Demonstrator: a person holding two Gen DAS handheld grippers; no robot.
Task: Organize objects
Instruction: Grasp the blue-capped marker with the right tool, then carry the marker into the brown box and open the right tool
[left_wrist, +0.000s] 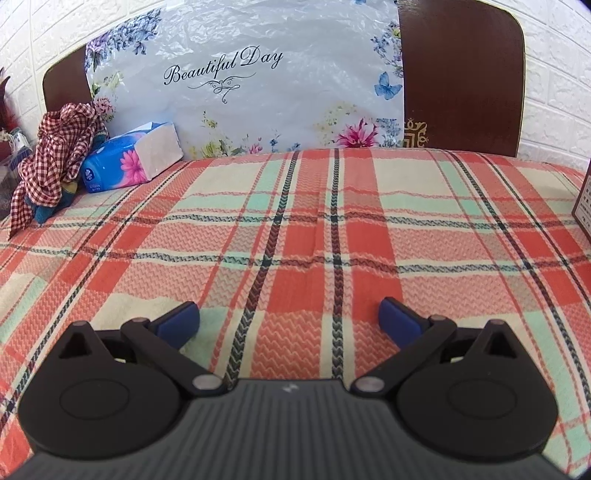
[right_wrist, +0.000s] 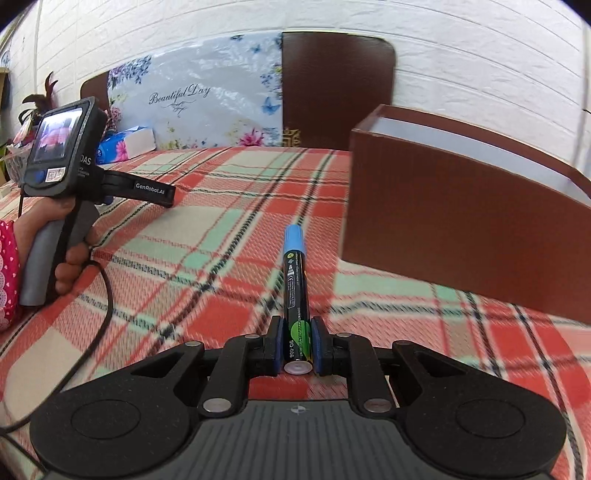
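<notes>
Right gripper (right_wrist: 297, 345) clamped on a black-barrelled marker pen with a blue cap (right_wrist: 296, 291); blue pads (right_wrist: 317, 345) pinch the barrel near its tail end, cap pointing forward and away. Most of the pen's length sticks out past the fingertips, unsupported.

Open-topped brown cardboard box with a pale inner lining (right_wrist: 458, 225) sits just ahead and to the right, on the red, cream and mint plaid bedcover (right_wrist: 207, 229). Likely drop target, by my reading.

Left gripper (left_wrist: 289, 322) spread wide, holding nothing, hovering low over the bedcover. In the right view it shows as the black handheld unit (right_wrist: 66, 155) well off to the left, clear of the box.

Risks from here:
- Grip sits at the pen's tail, so the long forward end could pivot or slip if the cap knocks the box wall.
- Box rim stands higher than the pen now; a low approach would jam the cap into the near brown face and shove the box.
- Soft bedding gives the box poor footing; a nudge may tip it.
- Slight blur at the box edge, so exact clearance is hard to judge.
</notes>
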